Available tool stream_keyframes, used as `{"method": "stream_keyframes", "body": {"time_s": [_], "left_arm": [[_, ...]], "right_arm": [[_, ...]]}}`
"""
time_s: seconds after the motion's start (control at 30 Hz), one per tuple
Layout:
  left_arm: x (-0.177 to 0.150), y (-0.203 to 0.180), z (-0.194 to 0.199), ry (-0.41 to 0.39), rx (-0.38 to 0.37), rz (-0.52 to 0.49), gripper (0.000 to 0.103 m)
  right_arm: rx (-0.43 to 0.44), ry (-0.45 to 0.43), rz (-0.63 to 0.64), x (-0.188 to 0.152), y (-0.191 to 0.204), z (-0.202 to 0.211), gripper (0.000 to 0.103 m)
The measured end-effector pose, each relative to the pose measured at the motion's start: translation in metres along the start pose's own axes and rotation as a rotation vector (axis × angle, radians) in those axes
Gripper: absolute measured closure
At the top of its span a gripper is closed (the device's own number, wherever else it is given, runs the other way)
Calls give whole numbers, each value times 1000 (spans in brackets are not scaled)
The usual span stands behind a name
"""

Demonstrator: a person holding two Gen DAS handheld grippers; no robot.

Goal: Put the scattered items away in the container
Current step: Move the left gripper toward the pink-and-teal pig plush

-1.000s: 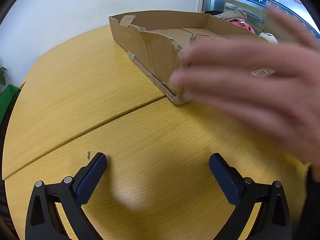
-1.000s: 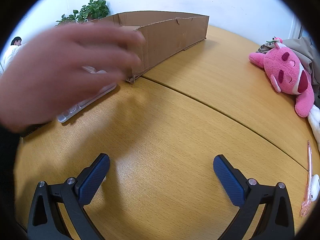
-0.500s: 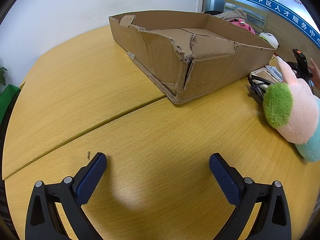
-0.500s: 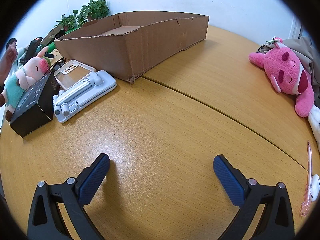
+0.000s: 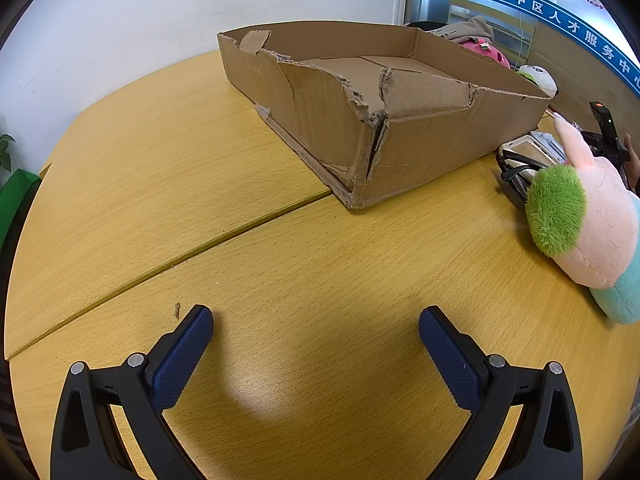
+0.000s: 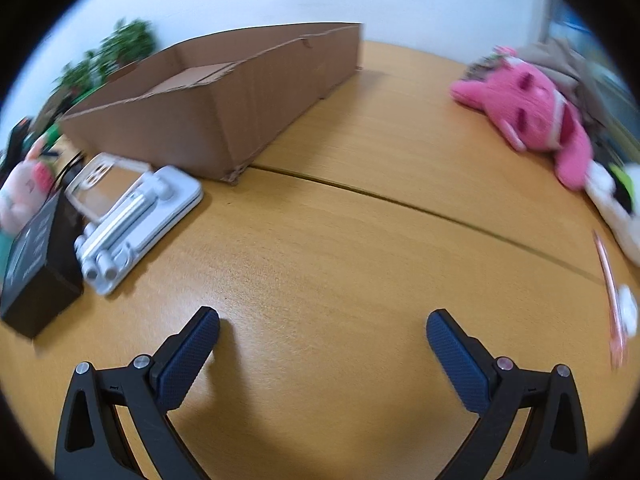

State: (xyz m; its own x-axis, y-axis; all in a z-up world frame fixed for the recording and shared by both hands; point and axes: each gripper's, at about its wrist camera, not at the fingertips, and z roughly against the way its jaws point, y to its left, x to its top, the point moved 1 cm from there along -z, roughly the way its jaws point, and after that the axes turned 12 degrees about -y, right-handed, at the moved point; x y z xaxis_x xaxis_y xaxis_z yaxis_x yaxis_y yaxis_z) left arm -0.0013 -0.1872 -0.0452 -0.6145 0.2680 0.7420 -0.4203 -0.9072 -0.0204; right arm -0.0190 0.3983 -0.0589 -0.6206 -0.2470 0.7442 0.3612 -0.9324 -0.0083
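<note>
Yellow wood table (image 5: 168, 168), seam across; white wall (image 5: 120, 20) behind.

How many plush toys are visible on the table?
3, maybe more hidden. Pig plush left of the cardboard box; pink plush far right; white plush beside it, partly cut off.

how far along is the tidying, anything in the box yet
Done: nothing that shows; the visible floor of the cardboard box is bare. In hand: nothing, the left gripper and right gripper are both open and empty over the table. Left: the white folding stand, black box, pink pig plush and pink bear plush all lie outside it.
</note>
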Motion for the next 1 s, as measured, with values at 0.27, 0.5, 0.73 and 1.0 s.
{"method": "stream_keyframes", "body": {"time_s": [0.27, 0.5, 0.73, 1.0], "left_arm": [[-11, -7, 10, -4, 121, 105, 0], [-23, -25, 15, 43, 256, 235, 0], [-36, -47, 30, 10, 356, 318, 0], [-30, -59, 39, 28, 353, 415, 0]], "right_arm": [[-113, 0, -99, -13, 16, 14, 0], [-150, 3, -135, -19, 27, 20, 0], [-192, 13, -178, -21, 37, 24, 0], [-158, 17, -135, -21, 46, 26, 1]]}}
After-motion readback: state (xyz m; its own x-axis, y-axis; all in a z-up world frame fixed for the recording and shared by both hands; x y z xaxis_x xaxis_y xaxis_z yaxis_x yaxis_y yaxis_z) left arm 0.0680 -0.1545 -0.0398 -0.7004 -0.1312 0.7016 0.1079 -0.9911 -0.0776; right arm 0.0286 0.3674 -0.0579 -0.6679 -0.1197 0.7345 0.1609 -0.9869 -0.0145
